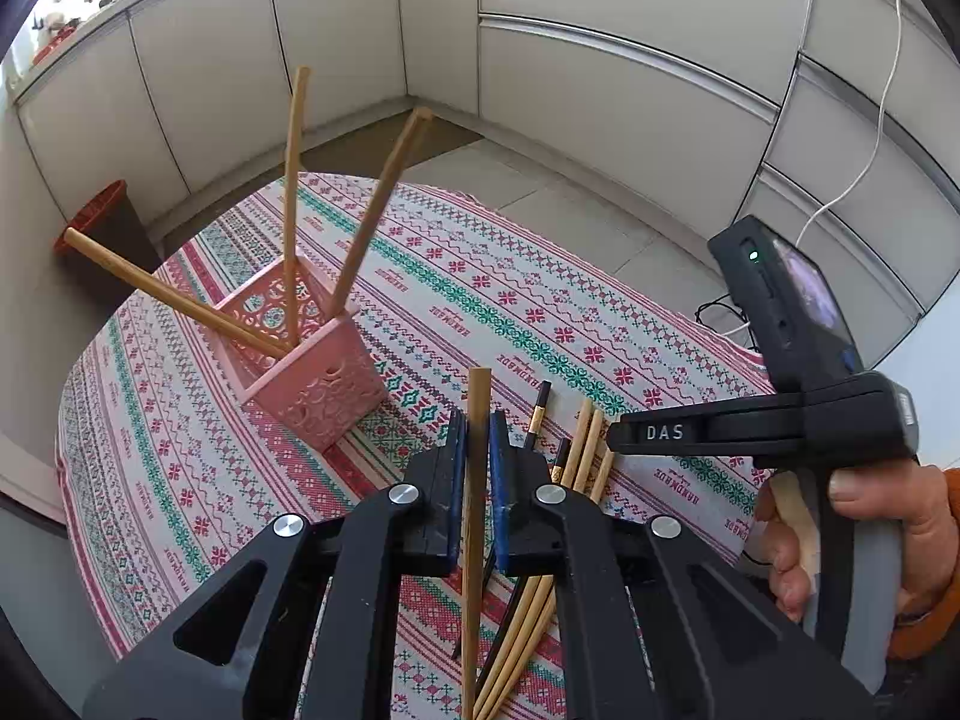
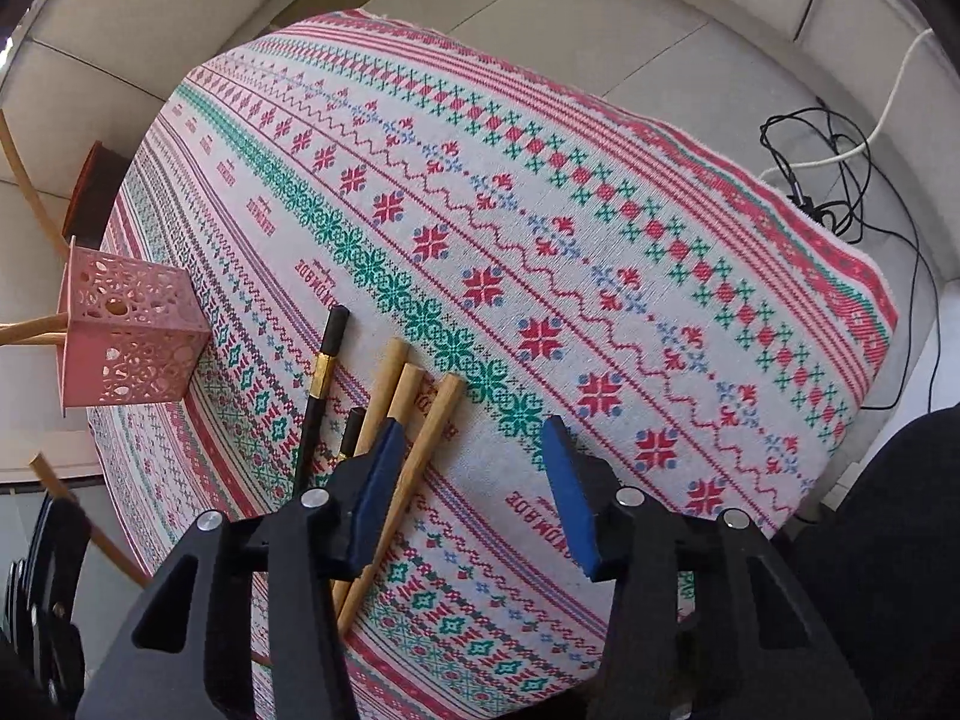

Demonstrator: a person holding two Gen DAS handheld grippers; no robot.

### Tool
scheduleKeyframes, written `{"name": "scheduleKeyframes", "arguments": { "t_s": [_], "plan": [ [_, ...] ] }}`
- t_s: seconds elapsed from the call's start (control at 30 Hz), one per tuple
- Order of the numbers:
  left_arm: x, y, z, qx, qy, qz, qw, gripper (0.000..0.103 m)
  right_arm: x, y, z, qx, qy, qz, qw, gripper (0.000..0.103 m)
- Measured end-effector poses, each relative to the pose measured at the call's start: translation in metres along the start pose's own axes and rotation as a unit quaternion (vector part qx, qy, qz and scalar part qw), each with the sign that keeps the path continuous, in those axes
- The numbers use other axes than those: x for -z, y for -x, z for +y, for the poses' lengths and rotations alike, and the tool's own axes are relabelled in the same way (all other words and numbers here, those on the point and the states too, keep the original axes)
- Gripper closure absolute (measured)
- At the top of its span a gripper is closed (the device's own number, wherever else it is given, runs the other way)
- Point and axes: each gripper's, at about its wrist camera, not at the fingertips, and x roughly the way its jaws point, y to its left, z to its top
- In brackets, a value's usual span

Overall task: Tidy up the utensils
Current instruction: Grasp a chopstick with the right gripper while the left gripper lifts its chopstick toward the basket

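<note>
My left gripper (image 1: pixel 478 426) is shut on a wooden chopstick (image 1: pixel 478 396), held above the table. A pink perforated holder (image 1: pixel 318 384) stands to its left with three wooden chopsticks (image 1: pixel 291 204) leaning out of it. It also shows at the left of the right wrist view (image 2: pixel 129 339). Three wooden chopsticks (image 2: pixel 399 396) and two black chopsticks (image 2: pixel 321 372) lie on the patterned tablecloth (image 2: pixel 540 240). My right gripper (image 2: pixel 471 444) is open, just above the cloth, its left finger (image 2: pixel 378 474) over the wooden chopsticks.
The right gripper's body (image 1: pixel 798 420) with a hand on it is at the right of the left wrist view. A red-rimmed bin (image 1: pixel 99 222) stands on the floor beyond the table. Cables (image 2: pixel 828 180) lie on the floor past the far edge.
</note>
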Motion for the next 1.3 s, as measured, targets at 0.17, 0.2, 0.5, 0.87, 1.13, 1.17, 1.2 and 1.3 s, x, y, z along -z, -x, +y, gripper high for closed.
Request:
{"name": "scheduleKeyframes", "arguments": {
  "t_s": [0.17,0.2,0.5,0.87,1.13,1.17,1.2,1.3],
  "plan": [
    [0.002,0.014,0.013,0.004,0.003,-0.011,0.9999,0.096,-0.001,-0.003,0.013,0.033,-0.007,-0.009,0.999,0.069],
    [0.002,0.015,0.015,0.005,0.005,-0.013,0.9999,0.096,-0.001,-0.004,0.016,0.045,-0.004,-0.012,0.999,0.072],
    [0.005,0.041,0.025,-0.011,0.024,-0.035,0.999,0.096,0.003,-0.007,0.03,0.068,-0.025,-0.058,0.996,0.095],
    [0.022,0.073,0.028,-0.02,0.079,-0.048,0.9956,0.096,0.024,0.057,0.024,-0.074,0.05,-0.126,0.988,0.095],
    [0.038,0.113,0.013,-0.033,0.135,-0.084,0.9868,0.096,0.066,0.141,0.036,-0.155,0.186,-0.186,0.952,0.095],
    [0.039,0.121,0.012,-0.032,0.142,-0.091,0.985,0.096,0.072,0.15,0.038,-0.162,0.201,-0.193,0.947,0.095],
    [0.04,0.128,0.011,-0.033,0.148,-0.098,0.9835,0.096,0.076,0.159,0.039,-0.167,0.213,-0.201,0.942,0.095],
    [0.043,0.145,0.008,-0.04,0.159,-0.108,0.9805,0.096,0.085,0.184,0.041,-0.182,0.236,-0.218,0.929,0.095]
  ]
}}
